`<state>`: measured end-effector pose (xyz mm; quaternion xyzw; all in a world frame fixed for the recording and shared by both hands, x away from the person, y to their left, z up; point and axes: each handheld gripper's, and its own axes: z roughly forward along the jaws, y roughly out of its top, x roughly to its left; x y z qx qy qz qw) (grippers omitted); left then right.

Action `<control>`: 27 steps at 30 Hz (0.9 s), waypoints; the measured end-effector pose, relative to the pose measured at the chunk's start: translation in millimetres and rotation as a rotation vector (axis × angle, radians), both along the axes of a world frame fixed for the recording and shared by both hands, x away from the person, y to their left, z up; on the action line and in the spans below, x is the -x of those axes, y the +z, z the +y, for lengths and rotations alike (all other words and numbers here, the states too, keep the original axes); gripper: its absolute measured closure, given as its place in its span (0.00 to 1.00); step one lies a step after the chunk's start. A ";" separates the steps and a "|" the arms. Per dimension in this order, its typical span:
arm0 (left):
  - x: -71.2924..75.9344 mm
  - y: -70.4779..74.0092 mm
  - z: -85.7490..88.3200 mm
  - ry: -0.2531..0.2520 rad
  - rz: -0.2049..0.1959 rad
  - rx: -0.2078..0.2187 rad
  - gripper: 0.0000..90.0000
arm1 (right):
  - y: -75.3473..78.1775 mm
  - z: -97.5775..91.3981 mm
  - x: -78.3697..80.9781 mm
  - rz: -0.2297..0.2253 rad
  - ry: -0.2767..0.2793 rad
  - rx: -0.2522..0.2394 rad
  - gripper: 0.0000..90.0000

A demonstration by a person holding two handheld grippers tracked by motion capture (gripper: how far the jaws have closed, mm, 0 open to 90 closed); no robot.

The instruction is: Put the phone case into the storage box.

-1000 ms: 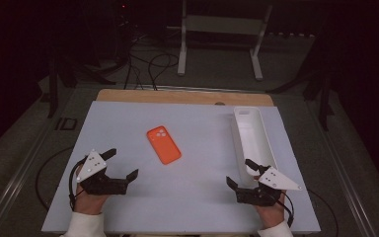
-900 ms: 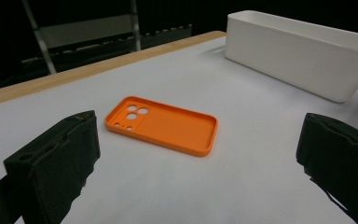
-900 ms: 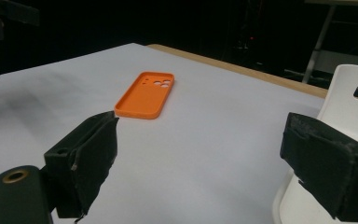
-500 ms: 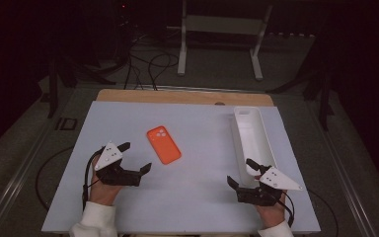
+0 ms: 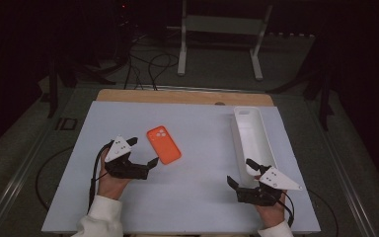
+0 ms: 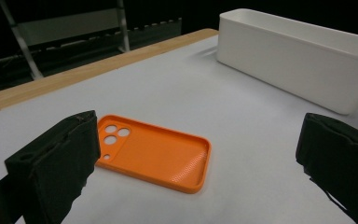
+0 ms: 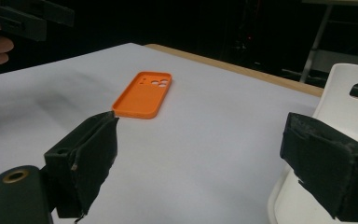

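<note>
Case (image 5: pixel 163 144), orange, lies open side up on the white mat (image 5: pixel 192 197), left of centre and well apart from the tray (image 5: pixel 254 143).

Order by size:
- Mat: covers the table; a wooden edge shows along its far side.
- Tray: long, white, near the right edge; apparently empty, though its near end is hidden behind the right gripper.
- Case: flat, camera cut-outs toward the far side.
- Left gripper (image 5: pixel 144 154): jaws spread wide, holding nothing.
- Right gripper (image 5: pixel 241 173): jaws likewise wide and empty, resting beside the tray's near end.

Change: over the last second the left gripper has moved forward from the near edge and now sits just beside the case's near end. The right gripper has not moved. Judgement: a left-hand pick of the case is beginning; no contact yet.
</note>
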<state>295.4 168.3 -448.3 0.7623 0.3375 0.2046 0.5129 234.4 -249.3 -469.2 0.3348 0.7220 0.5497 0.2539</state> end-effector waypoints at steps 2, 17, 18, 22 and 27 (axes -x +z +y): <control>-2.1 -0.7 -1.0 -0.002 0.004 -0.006 0.00 | -0.2 -0.1 -0.1 0.000 0.001 0.001 0.12; -18.2 -6.0 -11.0 0.000 0.033 -0.031 0.04 | -0.7 1.5 -0.1 0.000 0.005 0.000 0.12; -19.4 -6.5 -11.6 0.001 0.037 -0.033 0.04 | -0.8 1.5 -0.2 0.000 0.005 0.001 0.12; -23.9 -8.7 -14.5 0.004 0.048 -0.041 0.05 | -0.9 1.5 -0.3 0.001 0.004 0.001 0.12; -28.3 -11.1 -18.8 0.002 0.057 -0.056 0.06 | -0.9 1.8 -0.2 0.002 0.004 0.001 0.12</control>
